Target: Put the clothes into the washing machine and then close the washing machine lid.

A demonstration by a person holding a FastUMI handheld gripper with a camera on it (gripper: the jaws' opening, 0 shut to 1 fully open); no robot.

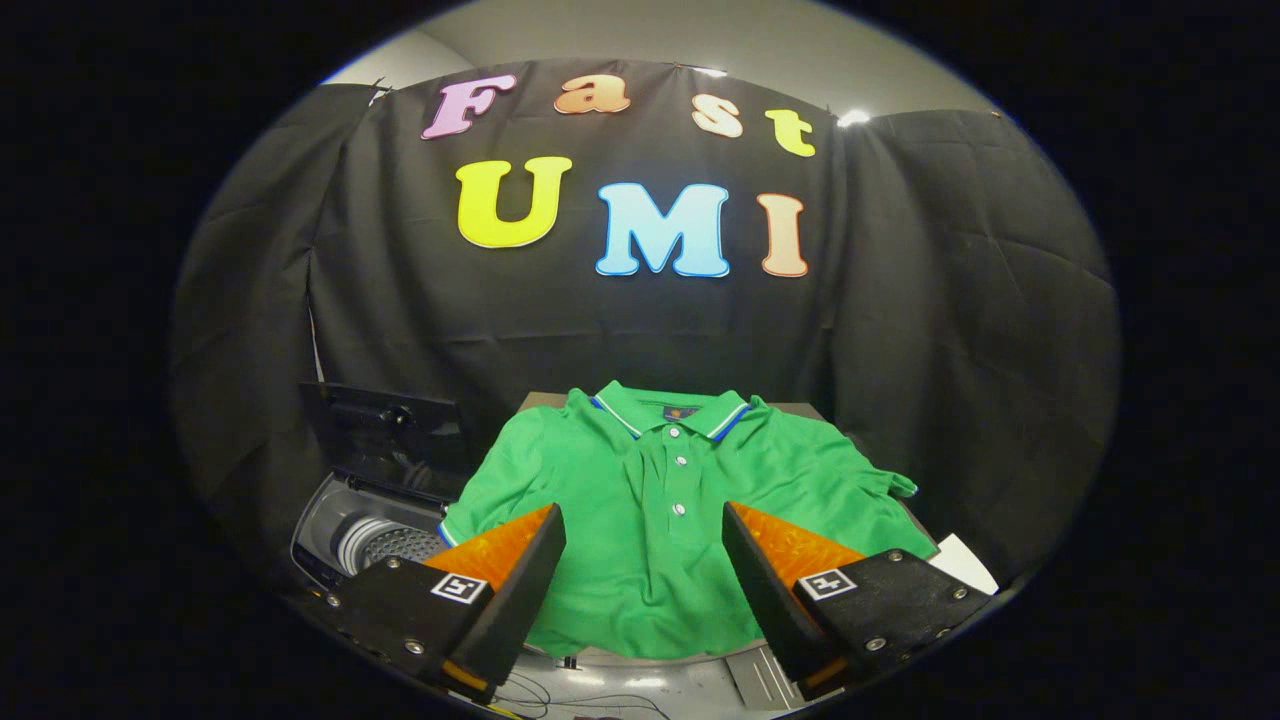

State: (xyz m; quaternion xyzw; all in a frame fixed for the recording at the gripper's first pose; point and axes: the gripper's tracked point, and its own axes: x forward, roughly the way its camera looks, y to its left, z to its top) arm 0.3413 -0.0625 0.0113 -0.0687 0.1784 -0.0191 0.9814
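Fingers [560, 530] apart above green shirt [650, 500] (flat).

Black cloth backdrop [930, 330], creased, hung behind & to both sides. Pale wall/ceiling [700, 30] above it, w/ bright light spot [853, 117]. White sheet [965, 562], part visible. Thin cables [560, 695] on grey surface [660, 680].

Green polo shirt [650, 520] with a white-and-blue striped collar and sleeve trim, white buttons; washing machine [345, 530] grey with a silvery perforated drum and black raised lid [385, 430]; white sheet [965, 562] beside the shirt.
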